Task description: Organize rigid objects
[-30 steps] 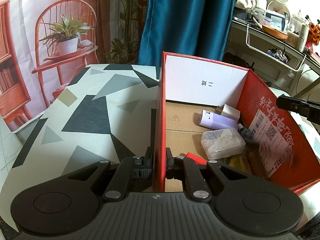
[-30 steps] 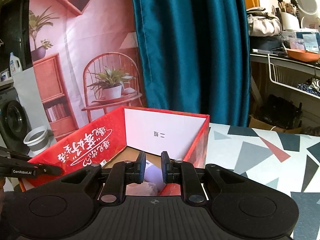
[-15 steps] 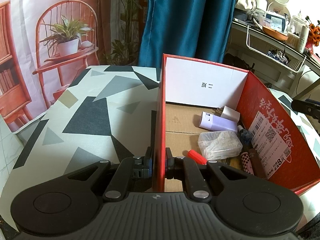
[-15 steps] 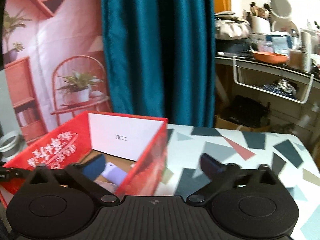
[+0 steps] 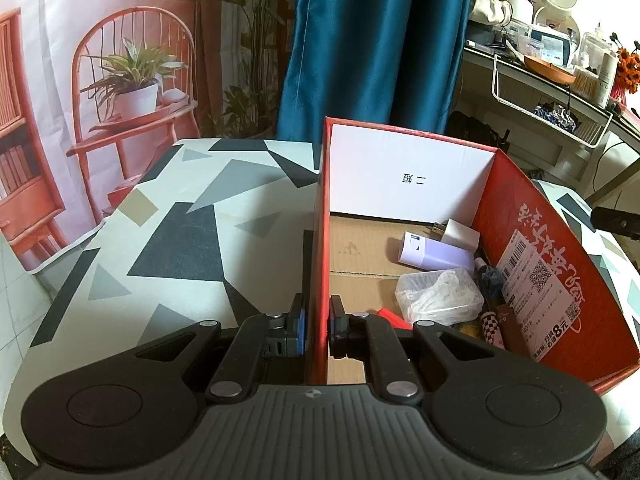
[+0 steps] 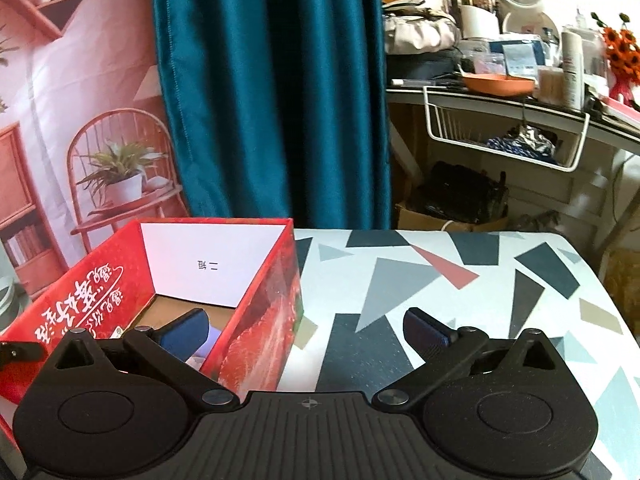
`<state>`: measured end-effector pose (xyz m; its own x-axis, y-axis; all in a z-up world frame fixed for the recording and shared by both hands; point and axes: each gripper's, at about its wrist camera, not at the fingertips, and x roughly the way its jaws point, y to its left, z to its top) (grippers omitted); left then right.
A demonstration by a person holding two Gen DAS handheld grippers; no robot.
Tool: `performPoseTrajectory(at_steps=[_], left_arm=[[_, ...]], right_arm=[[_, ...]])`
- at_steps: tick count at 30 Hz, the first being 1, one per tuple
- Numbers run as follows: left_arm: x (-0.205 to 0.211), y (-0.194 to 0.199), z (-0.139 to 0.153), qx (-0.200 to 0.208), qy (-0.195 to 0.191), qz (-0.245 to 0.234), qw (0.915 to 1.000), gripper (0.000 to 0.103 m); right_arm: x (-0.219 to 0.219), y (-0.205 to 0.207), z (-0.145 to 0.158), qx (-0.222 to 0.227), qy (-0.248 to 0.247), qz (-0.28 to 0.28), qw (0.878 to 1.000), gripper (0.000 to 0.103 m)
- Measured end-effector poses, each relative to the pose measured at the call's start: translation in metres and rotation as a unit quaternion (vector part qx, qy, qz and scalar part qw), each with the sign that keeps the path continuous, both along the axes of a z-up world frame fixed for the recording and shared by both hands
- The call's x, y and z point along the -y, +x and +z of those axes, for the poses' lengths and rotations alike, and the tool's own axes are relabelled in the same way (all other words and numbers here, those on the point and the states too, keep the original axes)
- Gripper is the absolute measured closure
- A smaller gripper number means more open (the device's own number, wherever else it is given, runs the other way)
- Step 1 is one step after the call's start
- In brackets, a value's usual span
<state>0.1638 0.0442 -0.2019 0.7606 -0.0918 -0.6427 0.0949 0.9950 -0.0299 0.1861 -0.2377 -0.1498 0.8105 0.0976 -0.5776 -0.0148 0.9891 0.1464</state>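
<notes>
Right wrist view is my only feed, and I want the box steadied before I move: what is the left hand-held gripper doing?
Observer: The left hand-held gripper is shut on the left wall of the red box, with one finger inside and one outside.
Operator: What lies inside? I see only a purple sliver.
Observer: That is a lavender tube lying on its side near the right wall, with a white charger plug just behind it.
Operator: Anything nearer to me?
Observer: A clear plastic box sits in front of the tube, on the cardboard floor.
</notes>
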Motion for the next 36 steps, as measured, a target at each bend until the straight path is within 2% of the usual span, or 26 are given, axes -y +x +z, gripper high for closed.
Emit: performPoseTrajectory(at_steps=[12, 21, 22, 24, 26, 27, 28, 29, 32, 36], left_arm=[[0.005, -0.003, 0.014, 0.018, 0.011, -0.002, 0.9998, 0.090], [0.010, -0.014, 0.044, 0.048, 0.022, 0.000, 0.9986, 0.090], [0.011, -0.015, 0.050, 0.051, 0.022, 0.002, 0.9984, 0.087], [0.011, -0.021, 0.065, 0.064, 0.021, 0.007, 0.9977, 0.071], [0.013, -0.031, 0.082, 0.089, 0.023, 0.008, 0.9957, 0.034], [0.015, -0.037, 0.092, 0.105, 0.026, 0.010, 0.9940, 0.025], [0.016, -0.043, 0.101, 0.123, 0.028, 0.009, 0.9920, 0.011], [0.018, -0.051, 0.112, 0.140, 0.030, 0.007, 0.9897, 0.002], [0.025, -0.069, 0.138, 0.169, 0.041, 0.010, 0.9847, 0.000], [0.033, -0.090, 0.166, 0.184, 0.055, 0.031, 0.9809, 0.000]], right_arm=[[0.012, -0.018, 0.032, 0.003, 0.025, -0.036, 0.999, 0.000], [0.015, -0.036, 0.079, 0.013, 0.036, -0.050, 0.998, 0.000], [0.015, -0.038, 0.087, 0.014, 0.038, -0.050, 0.998, 0.000], [0.013, -0.044, 0.104, 0.019, 0.042, -0.046, 0.998, 0.000], [0.011, -0.052, 0.122, 0.028, 0.038, -0.043, 0.998, 0.000], [0.009, -0.056, 0.132, 0.034, 0.035, -0.043, 0.998, 0.000], [0.007, -0.062, 0.142, 0.040, 0.029, -0.044, 0.998, 0.000], [0.006, -0.067, 0.150, 0.046, 0.026, -0.045, 0.998, 0.000], [0.001, -0.083, 0.174, 0.058, 0.023, -0.050, 0.997, 0.000], [-0.003, -0.107, 0.198, 0.070, 0.038, -0.052, 0.995, 0.000]])
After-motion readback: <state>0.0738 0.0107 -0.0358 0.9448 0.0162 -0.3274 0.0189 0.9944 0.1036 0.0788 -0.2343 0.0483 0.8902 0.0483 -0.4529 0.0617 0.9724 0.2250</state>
